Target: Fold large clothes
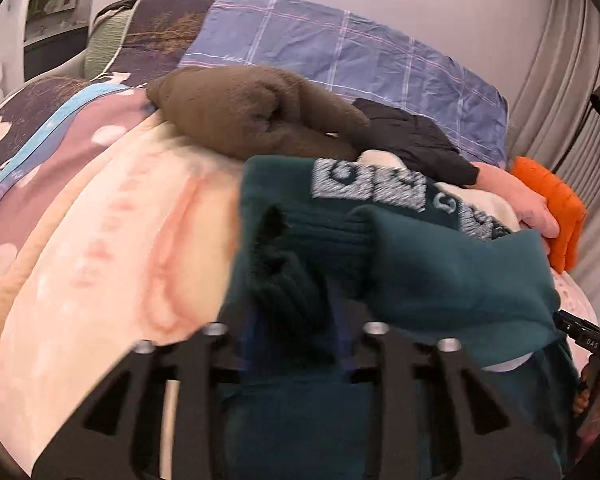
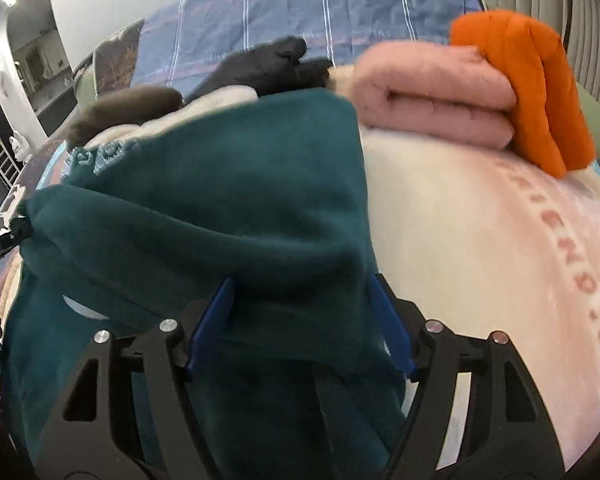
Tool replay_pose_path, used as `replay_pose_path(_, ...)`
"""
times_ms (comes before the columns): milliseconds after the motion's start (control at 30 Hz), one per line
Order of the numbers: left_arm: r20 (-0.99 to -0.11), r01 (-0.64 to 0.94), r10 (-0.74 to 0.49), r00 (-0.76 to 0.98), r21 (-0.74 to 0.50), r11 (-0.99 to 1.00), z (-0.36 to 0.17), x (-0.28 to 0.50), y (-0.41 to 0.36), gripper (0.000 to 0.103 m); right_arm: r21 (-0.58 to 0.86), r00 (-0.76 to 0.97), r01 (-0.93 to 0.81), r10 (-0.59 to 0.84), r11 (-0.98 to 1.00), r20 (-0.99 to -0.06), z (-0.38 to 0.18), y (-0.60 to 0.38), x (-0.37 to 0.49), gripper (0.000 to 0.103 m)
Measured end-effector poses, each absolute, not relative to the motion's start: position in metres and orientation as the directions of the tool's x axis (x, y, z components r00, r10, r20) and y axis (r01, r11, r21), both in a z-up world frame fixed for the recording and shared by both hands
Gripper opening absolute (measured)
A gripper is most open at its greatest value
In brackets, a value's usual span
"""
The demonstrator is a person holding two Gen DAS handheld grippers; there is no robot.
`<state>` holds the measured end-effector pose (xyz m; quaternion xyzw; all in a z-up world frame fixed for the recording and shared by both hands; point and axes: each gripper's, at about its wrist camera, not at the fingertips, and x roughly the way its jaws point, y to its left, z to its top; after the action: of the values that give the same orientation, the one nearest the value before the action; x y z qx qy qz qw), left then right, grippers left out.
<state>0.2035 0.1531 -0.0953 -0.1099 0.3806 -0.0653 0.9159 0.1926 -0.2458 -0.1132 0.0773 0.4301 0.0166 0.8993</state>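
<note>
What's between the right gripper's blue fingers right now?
A fold of the teal sweatshirt sits between the right gripper fingers, seen in the right wrist view.

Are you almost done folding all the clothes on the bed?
Not yet. Done: a pink blanket and an orange top sit folded by the pillow end. In hand: the green sweater is bunched between both grippers, the right gripper with fabric between its fingers. Left: a brown top and a black jacket still lie crumpled.
</note>
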Motion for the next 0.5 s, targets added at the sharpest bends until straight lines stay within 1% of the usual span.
replay_pose_path(67,-0.656,0.028,-0.187,0.731,-0.245,0.969,-0.086,0.196,0.16,0.043,0.172,0.645,0.041,0.106,0.984,-0.756,-0.101,-0.252,0.191,0.071)
replay_pose_path(167,-0.595,0.036,-0.171,0.785,-0.233,0.972,-0.059,0.19,0.162,0.043,0.197,0.704,0.018,0.127,0.98,-0.699,-0.073,-0.253,0.188,0.07)
replay_pose_path(233,-0.533,0.078,-0.199,0.822,-0.241,0.967,-0.037,0.189,0.154,0.043,0.226,0.73,-0.028,0.175,0.974,-0.661,-0.057,-0.247,0.193,0.064)
replay_pose_path(267,-0.51,0.11,-0.227,0.83,-0.25,0.962,-0.027,0.192,0.146,0.043,0.231,0.732,-0.044,0.189,0.972,-0.654,-0.053,-0.242,0.196,0.058)
replay_pose_path(300,-0.5,0.138,-0.253,0.828,-0.255,0.957,-0.024,0.194,0.138,0.043,0.236,0.734,-0.064,0.206,0.97,-0.648,-0.05,-0.234,0.203,0.05)
replay_pose_path(333,-0.498,0.177,-0.287,0.818,-0.257,0.95,-0.022,0.199,0.123,0.043,0.238,0.734,-0.079,0.218,0.968,-0.643,-0.049,-0.227,0.209,0.048)
replay_pose_path(367,-0.505,0.2,-0.304,0.808,-0.251,0.947,-0.021,0.2,0.114,0.043,0.243,0.726,-0.11,0.245,0.964,-0.643,-0.05,-0.215,0.218,0.047)
replay_pose_path(400,-0.528,0.232,-0.322,0.785,-0.232,0.945,-0.029,0.207,0.096,0.043,0.245,0.702,-0.129,0.263,0.961,-0.662,-0.057,-0.204,0.228,0.047)
replay_pose_path(433,-0.563,0.247,-0.324,0.76,-0.21,0.946,-0.039,0.214,0.083,0.045,0.23,0.665,-0.118,0.249,0.966,-0.704,-0.072,-0.195,0.24,0.046)
replay_pose_path(467,-0.629,0.252,-0.295,0.719,-0.159,0.955,-0.062,0.224,0.064,0.047,0.206,0.636,-0.098,0.22,0.974,-0.739,-0.084,-0.19,0.248,0.047)
replay_pose_path(500,-0.677,0.251,-0.241,0.695,-0.085,0.964,-0.085,0.231,0.051,0.052,0.153,0.615,-0.086,0.173,0.985,-0.769,-0.106,-0.18,0.259,0.049)
